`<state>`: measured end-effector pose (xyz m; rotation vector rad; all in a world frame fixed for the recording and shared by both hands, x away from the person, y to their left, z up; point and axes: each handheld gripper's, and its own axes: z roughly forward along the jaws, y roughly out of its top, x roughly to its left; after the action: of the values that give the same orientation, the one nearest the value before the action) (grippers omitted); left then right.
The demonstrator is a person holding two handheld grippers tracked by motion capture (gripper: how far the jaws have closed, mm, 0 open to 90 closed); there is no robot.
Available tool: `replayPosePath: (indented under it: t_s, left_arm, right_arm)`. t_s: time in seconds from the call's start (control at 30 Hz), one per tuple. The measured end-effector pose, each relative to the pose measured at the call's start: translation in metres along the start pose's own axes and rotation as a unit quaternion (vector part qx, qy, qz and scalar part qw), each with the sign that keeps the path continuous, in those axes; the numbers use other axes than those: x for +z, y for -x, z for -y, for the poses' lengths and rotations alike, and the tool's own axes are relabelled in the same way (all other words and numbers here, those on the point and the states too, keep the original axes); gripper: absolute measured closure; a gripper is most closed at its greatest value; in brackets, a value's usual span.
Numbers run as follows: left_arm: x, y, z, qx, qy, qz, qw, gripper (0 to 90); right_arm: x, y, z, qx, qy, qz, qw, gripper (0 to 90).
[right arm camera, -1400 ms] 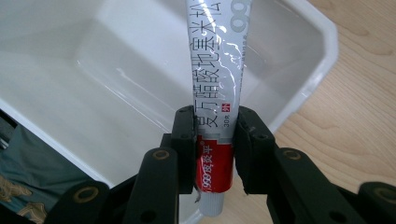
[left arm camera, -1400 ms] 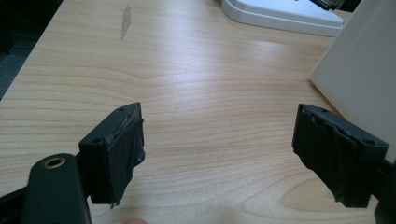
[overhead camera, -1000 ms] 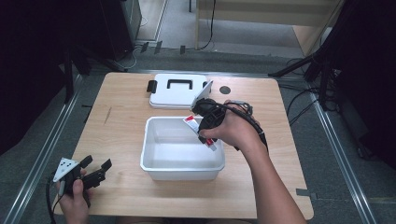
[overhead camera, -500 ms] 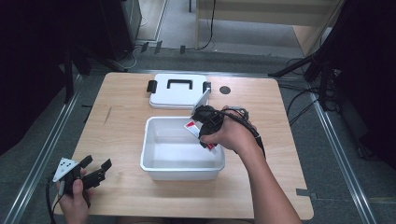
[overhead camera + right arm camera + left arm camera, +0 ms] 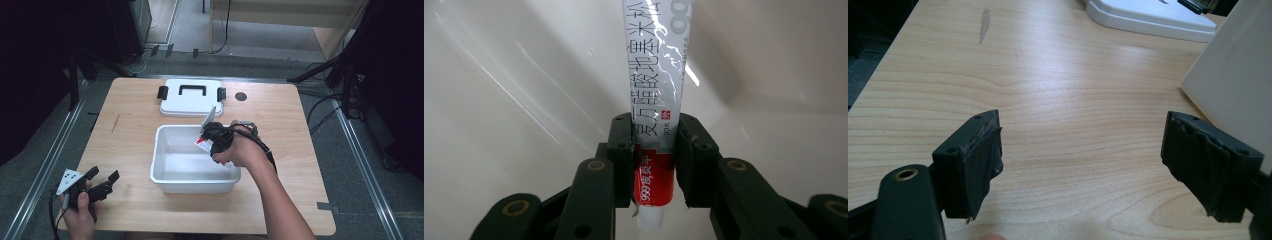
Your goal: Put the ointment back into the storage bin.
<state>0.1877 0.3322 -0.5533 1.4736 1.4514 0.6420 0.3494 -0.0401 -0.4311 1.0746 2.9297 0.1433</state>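
At the near left corner of the wooden surface [image 5: 135, 120], the left tongs [image 5: 102, 181] rest low in the person's left hand [image 5: 80, 212], jaws spread wide with nothing between them — the left gripper view shows bare wood grain in the gap and the white wall of the bin [image 5: 1235, 80] just beyond the right-hand jaw.

Toward the middle of the surface, slightly nearer the front edge, sits the open white plastic bin [image 5: 172, 165]. The right tongs [image 5: 212, 142], carried in the person's right hand [image 5: 240, 152], reach over the bin's far right corner and point down into it. They are clamped on a toothpaste tube [image 5: 656, 100] — silver with a red band near the cap and printed characters along its length. The right gripper view has both jaws pressed against the tube's sides just above the white cap, with the tube's body running on toward the bin's glossy inner wall. In the high view the tube's flat crimped end [image 5: 209, 119] rises above the bin's far rim.

Beyond the bin, near the surface's far edge, the white lid [image 5: 192, 102] lies flat, black handle up, black latches at both ends. A small dark round spot [image 5: 241, 96] marks the surface just to its right.
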Motion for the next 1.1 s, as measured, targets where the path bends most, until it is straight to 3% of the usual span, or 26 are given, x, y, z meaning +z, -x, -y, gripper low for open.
replayPosePath:
  t_s: [0.2, 0.4, 0.57, 1.1]
  left_arm:
    - [0.000, 0.000, 0.000, 0.000, 0.000, 0.000, 1.0000, 17.4]
    - [0.000, 0.000, 0.000, 0.000, 0.000, 0.000, 1.0000, 17.4]
    - [0.000, 0.000, 0.000, -0.001, 0.001, 0.000, 1.0000, 17.4]
    - [0.000, 0.000, 0.000, -0.002, 0.001, 0.002, 1.0000, 17.4]
  right_arm:
    - [0.017, -0.003, -0.003, -0.012, -0.019, 0.015, 0.9996, 72.1]
    - [0.028, -0.004, -0.005, -0.004, -0.035, 0.018, 0.9992, 72.1]
    - [0.036, -0.007, -0.008, -0.014, -0.054, 0.022, 0.9982, 71.9]
    - [0.039, -0.007, -0.008, -0.011, -0.052, 0.019, 0.9984, 71.6]
